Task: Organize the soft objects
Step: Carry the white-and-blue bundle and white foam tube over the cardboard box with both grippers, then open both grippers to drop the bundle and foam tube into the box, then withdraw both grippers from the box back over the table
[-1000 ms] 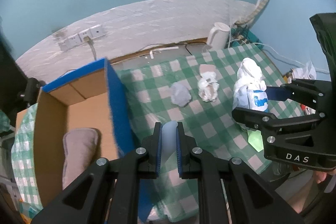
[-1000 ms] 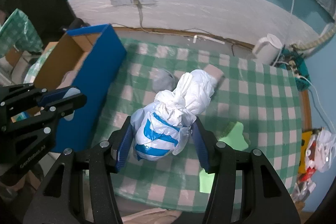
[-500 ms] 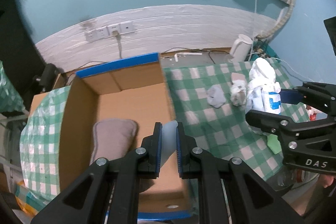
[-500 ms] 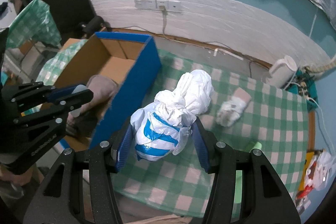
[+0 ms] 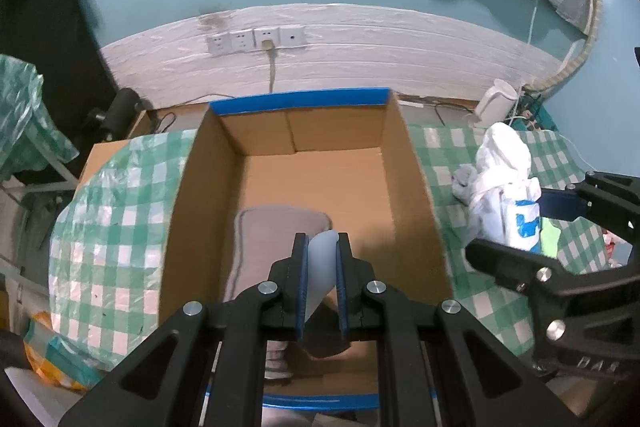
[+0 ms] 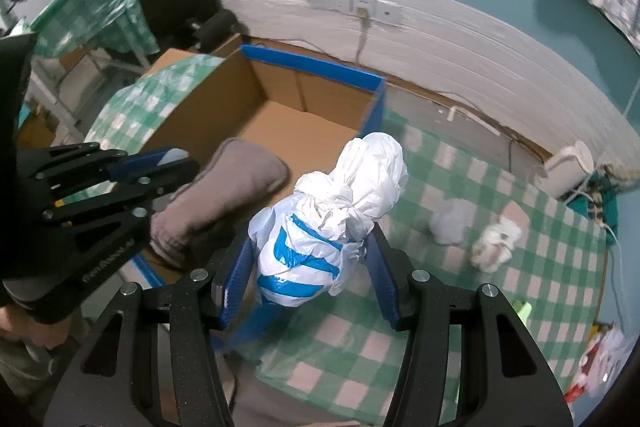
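My left gripper (image 5: 322,247) is shut on a pale bluish soft object (image 5: 320,267) and holds it over the open cardboard box (image 5: 416,187) with blue tape edges. A grey cushion (image 5: 272,227) lies inside the box. My right gripper (image 6: 310,255) is shut on a white and blue plastic bag bundle (image 6: 320,227), held above the box's right edge and the green checked table (image 6: 520,299). The bundle also shows in the left wrist view (image 5: 508,179). The left gripper (image 6: 160,163) shows at the left of the right wrist view.
A grey crumpled object (image 6: 450,223) and a white crumpled object (image 6: 500,239) lie on the table to the right of the box. A white kettle (image 6: 568,163) stands at the far corner. A green piece (image 6: 522,309) lies near the right edge. Wall sockets (image 5: 256,39) are behind.
Both grippers have moved left with their loads. The left gripper is now centred over the box interior. The right gripper with the bundle has come up to the box's right wall.
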